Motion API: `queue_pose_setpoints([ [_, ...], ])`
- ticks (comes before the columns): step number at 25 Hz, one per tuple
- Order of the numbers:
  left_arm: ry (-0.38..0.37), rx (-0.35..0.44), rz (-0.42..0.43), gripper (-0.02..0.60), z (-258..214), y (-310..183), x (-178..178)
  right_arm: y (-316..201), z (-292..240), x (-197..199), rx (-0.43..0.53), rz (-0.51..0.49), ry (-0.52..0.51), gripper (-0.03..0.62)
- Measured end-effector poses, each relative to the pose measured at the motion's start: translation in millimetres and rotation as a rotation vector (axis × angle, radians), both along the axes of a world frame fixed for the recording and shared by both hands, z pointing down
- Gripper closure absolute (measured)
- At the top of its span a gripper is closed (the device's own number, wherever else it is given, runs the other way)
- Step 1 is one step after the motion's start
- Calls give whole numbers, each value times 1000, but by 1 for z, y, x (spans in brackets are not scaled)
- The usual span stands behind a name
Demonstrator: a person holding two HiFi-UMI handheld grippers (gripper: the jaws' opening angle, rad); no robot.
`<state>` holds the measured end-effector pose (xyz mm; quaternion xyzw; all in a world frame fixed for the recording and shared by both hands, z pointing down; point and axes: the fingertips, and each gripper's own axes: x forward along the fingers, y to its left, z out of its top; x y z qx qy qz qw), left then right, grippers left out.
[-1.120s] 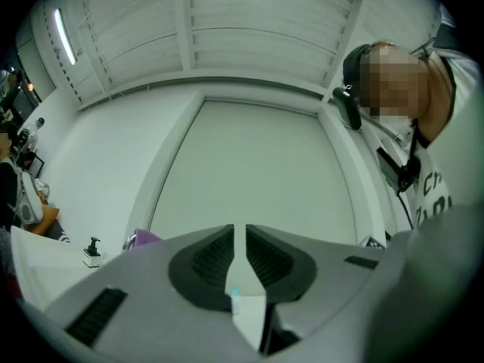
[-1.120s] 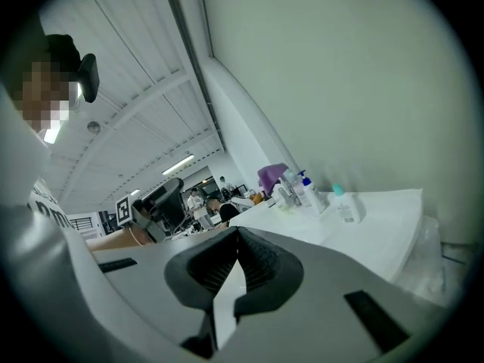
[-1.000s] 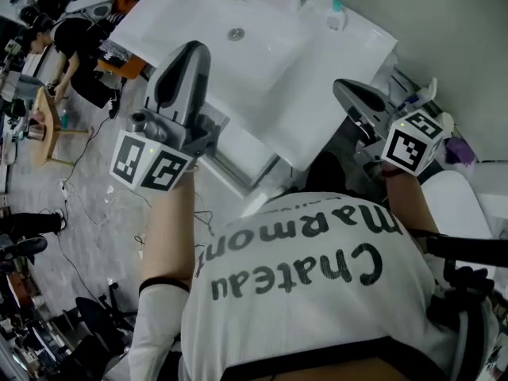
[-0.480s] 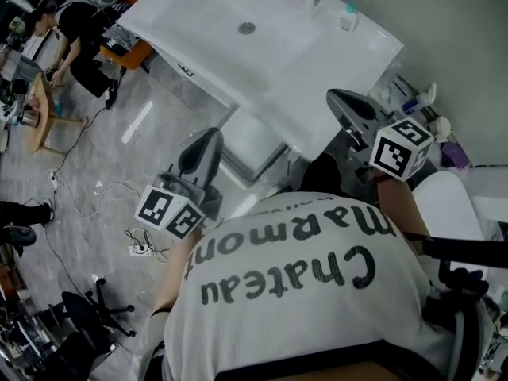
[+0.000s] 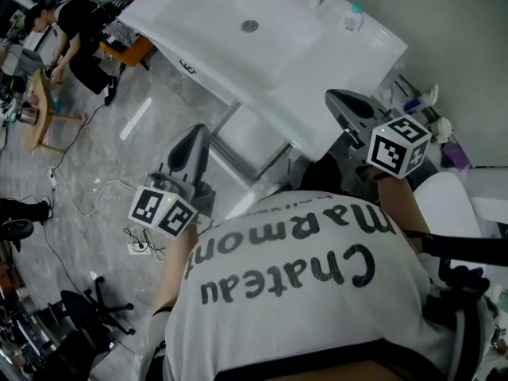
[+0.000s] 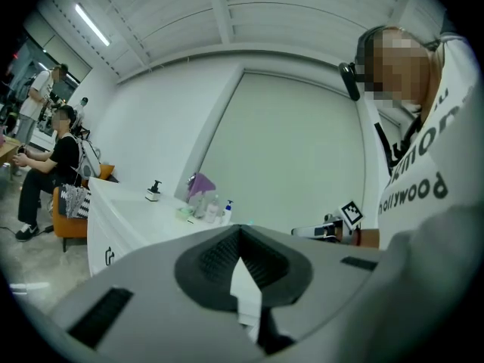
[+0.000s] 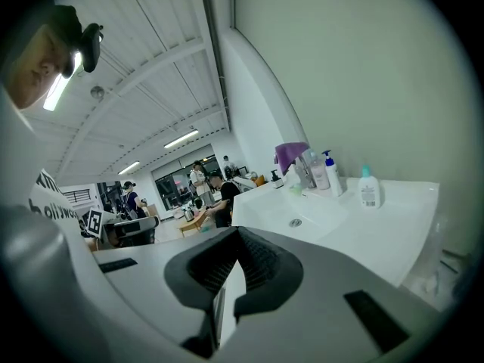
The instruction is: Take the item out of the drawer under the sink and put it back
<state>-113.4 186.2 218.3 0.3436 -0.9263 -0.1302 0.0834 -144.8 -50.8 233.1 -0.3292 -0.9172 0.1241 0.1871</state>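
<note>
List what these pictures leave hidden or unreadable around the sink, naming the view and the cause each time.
- Drawer's contents, head view: the white rectangular sink and the person's white printed T-shirt cover the space below; no item shows.
- Sink cabinet's lower front, left gripper view: cut off by the grey left hand-held gripper.
- Label on the white, teal-capped bottle, right gripper view: too small to read.

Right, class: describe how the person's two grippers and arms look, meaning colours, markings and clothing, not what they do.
Both the left gripper and right gripper are smooth grey tapered shells, each carrying a white cube of black square markers. Their fingers are dark and ribbed. The person wears a white top with dark lettering.
</note>
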Motion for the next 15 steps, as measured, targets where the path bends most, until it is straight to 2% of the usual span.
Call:
queue_pose_setpoints([
  [5,15,17,20,574,-6,38,13,39,-8,13,11,19,15,583],
  [10,31,19,21,573,0,22,10,29,0,6,4,3,28,583],
  [15,30,29,26,574,-6,38,20,43,-5,19,14,11,32,583],
])
